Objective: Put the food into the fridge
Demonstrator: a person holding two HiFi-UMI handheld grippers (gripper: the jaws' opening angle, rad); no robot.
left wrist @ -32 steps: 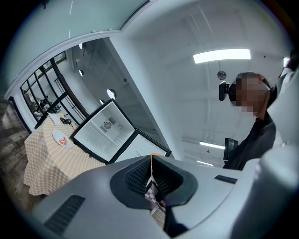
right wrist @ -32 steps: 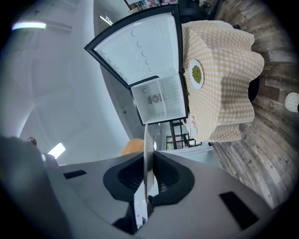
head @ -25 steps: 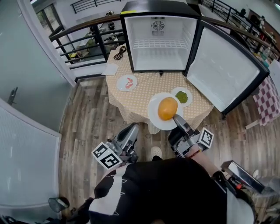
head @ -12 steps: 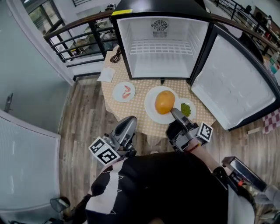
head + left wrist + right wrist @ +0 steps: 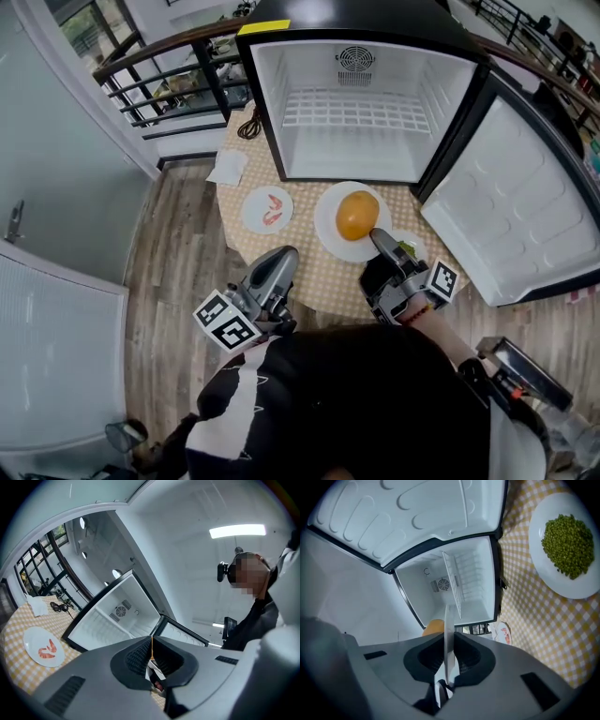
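Note:
The black fridge stands open on the table, with a white inside and a wire shelf. My right gripper is shut on the near rim of a large white plate that carries a round orange food, held just in front of the fridge opening. In the right gripper view the plate rim runs edge-on between the pads and the orange food peeks out behind. My left gripper hangs shut and empty by the table's near edge. A shrimp plate lies at the left.
A plate of green peas rests on the checked tablecloth, mostly hidden under my right gripper in the head view. The fridge door swings open at the right. A napkin and a black cable lie left of the fridge. Railing behind.
The right gripper has carried the plate with the orange food away from the peas plate and nearer the fridge opening. The left gripper has stayed shut and low.

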